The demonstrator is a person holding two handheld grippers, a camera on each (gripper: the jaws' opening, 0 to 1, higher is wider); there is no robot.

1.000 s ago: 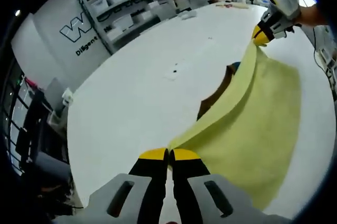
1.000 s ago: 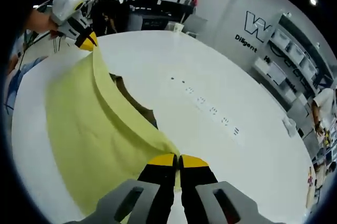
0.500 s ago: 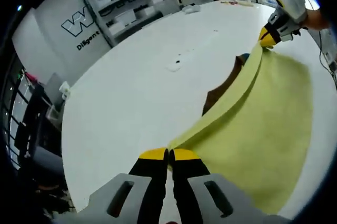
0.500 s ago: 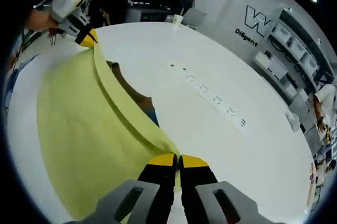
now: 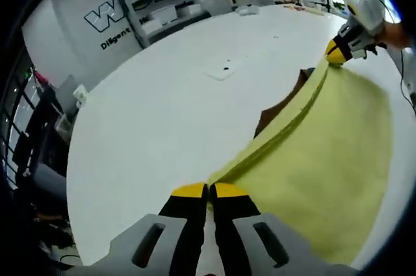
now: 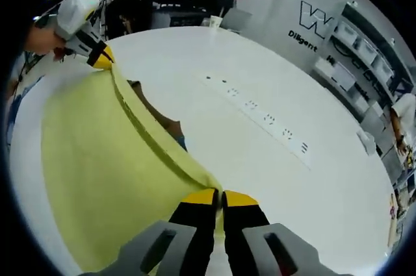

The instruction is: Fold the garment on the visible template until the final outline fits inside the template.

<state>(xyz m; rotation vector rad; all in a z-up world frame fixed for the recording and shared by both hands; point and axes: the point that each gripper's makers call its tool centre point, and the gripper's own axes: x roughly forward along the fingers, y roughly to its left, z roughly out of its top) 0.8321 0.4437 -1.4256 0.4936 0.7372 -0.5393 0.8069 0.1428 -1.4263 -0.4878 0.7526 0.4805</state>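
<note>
Yellow soft cloth [image 5: 325, 159] hangs stretched between the two grippers above the smooth white table [image 5: 162, 113]; the left gripper [image 5: 208, 190] has its fingers pinched tight on one corner; the right gripper [image 6: 221, 196] has its fingers pinched tight on the other corner; a brown flat shape [image 6: 162, 123] peeks out under the raised edge, beyond the fingers.

Left gripper [image 5: 208, 189]: jaws closed together, pinching a corner of the yellow garment [image 5: 325, 165].
Right gripper [image 6: 221, 197]: jaws pressed together on the opposite corner.
Hands: one behind each gripper, held well apart.
</note>
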